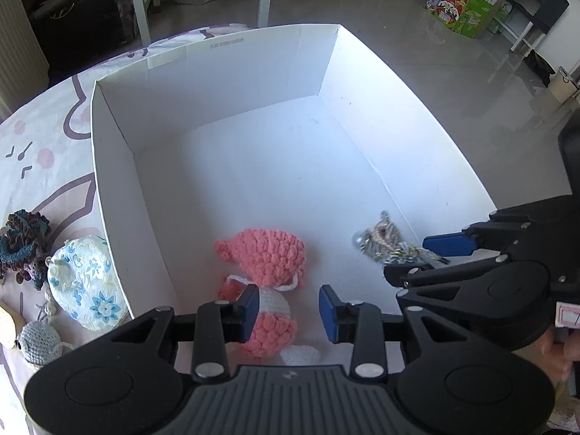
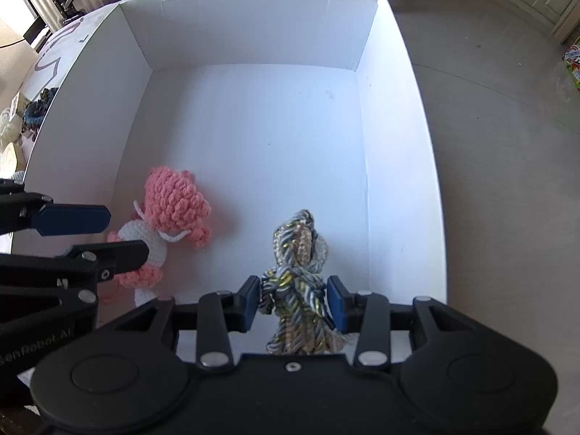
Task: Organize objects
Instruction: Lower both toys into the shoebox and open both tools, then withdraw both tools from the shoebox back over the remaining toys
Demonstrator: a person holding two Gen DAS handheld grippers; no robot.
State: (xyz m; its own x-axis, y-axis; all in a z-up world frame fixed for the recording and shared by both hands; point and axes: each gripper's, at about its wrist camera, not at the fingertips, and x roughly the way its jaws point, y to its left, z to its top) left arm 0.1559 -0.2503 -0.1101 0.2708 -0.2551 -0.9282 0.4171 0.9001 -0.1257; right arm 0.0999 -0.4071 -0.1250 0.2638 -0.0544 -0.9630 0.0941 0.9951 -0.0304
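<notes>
Your left claw (image 1: 289,310) hangs over the near end of the white box (image 1: 119,188) with its blue pads (image 1: 250,308) spread apart, gripping nothing; the pink and white crochet doll (image 1: 266,282) lies on the box floor just below and ahead of it, toward the left wall. Outside that wall, on the patterned tabletop (image 1: 43,134), sit a dark crochet piece (image 1: 21,243), a blue flowered pouch (image 1: 87,282) and a small grey crochet toy (image 1: 38,340). Moving right across the box floor, you reach the braided rope toy (image 2: 295,279), which lies near the right wall with its knotted end pointing into the box. Your right claw (image 2: 293,302) is around that rope, with its pads (image 2: 335,304) touching the braid on both sides, so it looks clamped on it. Beyond the box's right side is bare floor, with a red and green carton (image 1: 460,3) far off.
</notes>
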